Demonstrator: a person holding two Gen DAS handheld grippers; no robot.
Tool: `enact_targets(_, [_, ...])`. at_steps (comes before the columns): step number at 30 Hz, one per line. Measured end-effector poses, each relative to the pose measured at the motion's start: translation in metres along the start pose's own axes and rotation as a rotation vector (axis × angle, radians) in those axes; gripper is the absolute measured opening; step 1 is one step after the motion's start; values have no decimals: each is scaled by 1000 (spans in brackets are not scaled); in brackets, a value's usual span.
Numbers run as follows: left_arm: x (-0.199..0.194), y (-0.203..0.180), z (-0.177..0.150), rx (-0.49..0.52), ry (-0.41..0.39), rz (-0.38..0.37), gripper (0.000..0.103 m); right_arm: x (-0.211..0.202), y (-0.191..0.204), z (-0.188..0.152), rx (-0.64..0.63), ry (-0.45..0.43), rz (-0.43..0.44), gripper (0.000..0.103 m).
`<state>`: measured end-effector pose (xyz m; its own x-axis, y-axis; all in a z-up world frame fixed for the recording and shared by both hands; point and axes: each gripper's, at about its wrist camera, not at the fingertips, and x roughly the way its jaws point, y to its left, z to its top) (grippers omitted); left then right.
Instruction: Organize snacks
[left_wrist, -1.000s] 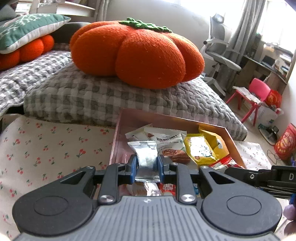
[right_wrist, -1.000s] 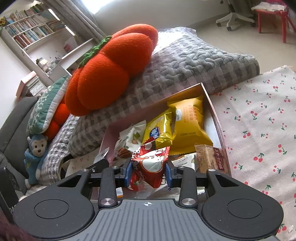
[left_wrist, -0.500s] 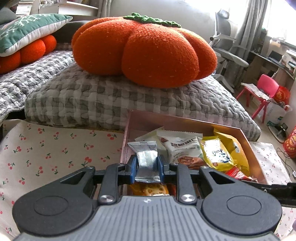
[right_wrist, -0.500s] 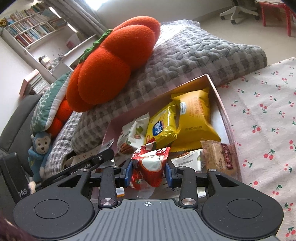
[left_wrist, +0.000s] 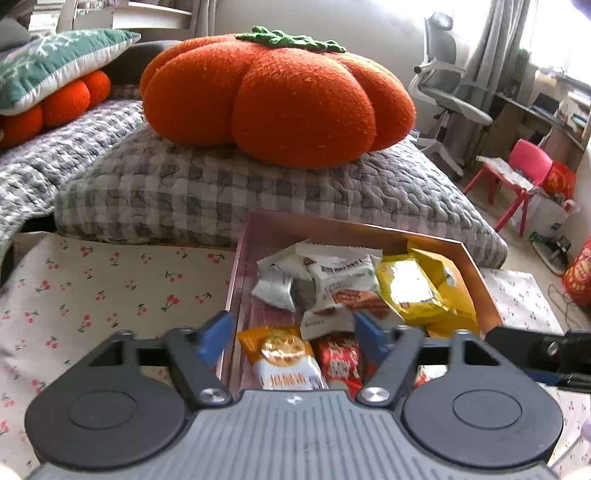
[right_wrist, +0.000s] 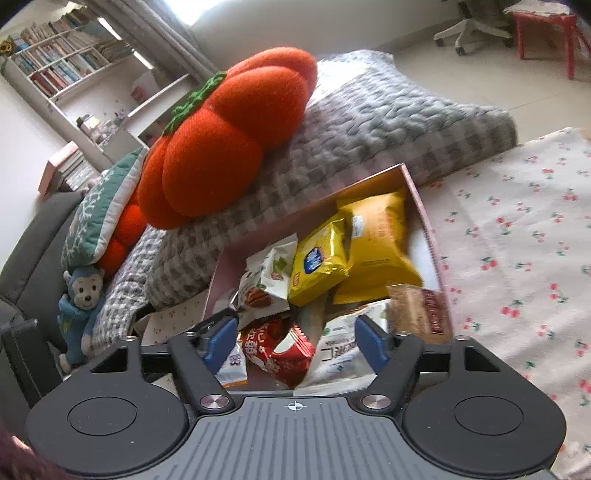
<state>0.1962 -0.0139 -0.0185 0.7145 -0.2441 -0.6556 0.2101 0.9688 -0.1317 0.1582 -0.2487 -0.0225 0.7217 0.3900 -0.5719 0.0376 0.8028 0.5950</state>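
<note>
Both grippers' jaws have just been opening and are standing spread: left gripper (left_wrist: 293, 334) above the silver foil packet (left_wrist: 275, 291), right gripper (right_wrist: 293, 341) above the red crinkled wrapper (right_wrist: 275, 352), probably both lying loose in the pink cardboard box (left_wrist: 236, 280).

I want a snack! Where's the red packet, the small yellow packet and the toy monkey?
red packet (right_wrist: 275, 350): right wrist view, on its crinkled front.
small yellow packet (right_wrist: 317, 264): right wrist view, on its blue label.
toy monkey (right_wrist: 83, 295): right wrist view, on its face.
</note>
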Motion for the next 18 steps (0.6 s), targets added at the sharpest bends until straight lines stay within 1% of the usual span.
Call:
enact_targets(2, [-9,-5,-2,16,3,14,78,-9,0,0,-3,-11,-30,82])
enact_targets(3, [-13,-6,-4,19,7,16,80,-14,0,0,-8,-17,-49,85])
enact_targets(5, [-22,-9,-8,22,12,20,83,-23,-1,0,-19,-23,-83,85])
enact_targets(7, [-31,-10,-12,23,17,26,88,-31,-1,-2,-28,-22,-99,85])
enact_targets(11, [-45,-10,-20,8,35,35,92,-49,1,-8,-54,-24,-127,88])
enact_targets(16, [-63,-10,-31,-15,64,45,98,-67,2,-18,-80,-27,-164,89])
enact_targets(18, [-70,-10,-37,-25,82,49,99,-72,2,-24,-89,-20,-182,89])
